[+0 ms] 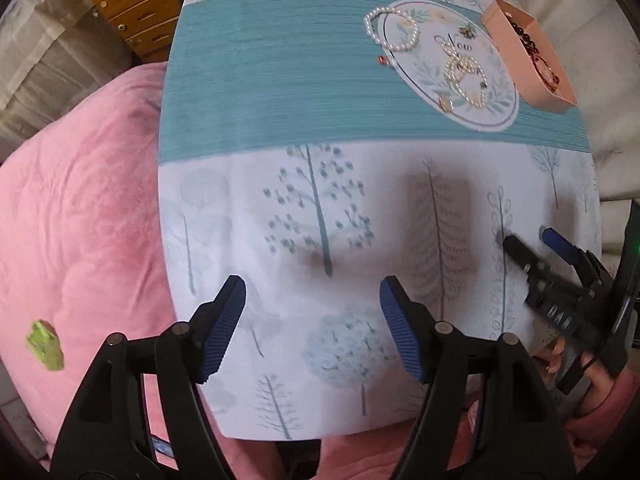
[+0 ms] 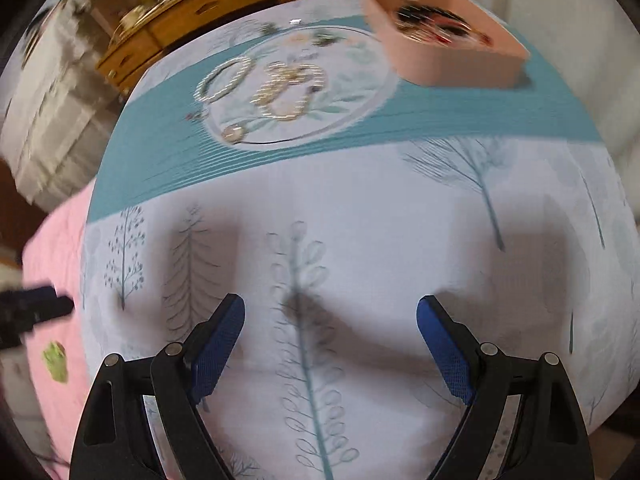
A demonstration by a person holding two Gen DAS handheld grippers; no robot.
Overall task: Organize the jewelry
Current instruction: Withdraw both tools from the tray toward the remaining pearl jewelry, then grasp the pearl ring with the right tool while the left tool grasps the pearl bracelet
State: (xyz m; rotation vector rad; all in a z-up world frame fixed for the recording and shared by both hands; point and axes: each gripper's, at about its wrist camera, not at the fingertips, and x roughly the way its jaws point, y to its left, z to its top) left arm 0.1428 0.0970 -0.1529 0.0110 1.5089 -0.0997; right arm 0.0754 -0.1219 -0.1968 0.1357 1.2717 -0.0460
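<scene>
Task partly done: dark beads already lie in the pink box (image 1: 532, 60), pearl bracelets (image 1: 394, 32) and small pieces remain loose on the tablecloth (image 1: 280, 92), while left gripper (image 1: 312, 330) and right gripper (image 2: 330, 350) hover apart, empty.

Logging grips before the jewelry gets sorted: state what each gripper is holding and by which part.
Nothing is held. The left gripper and the right gripper both stand open over bare tablecloth; the pearl bracelet lies untouched, far off.
</scene>
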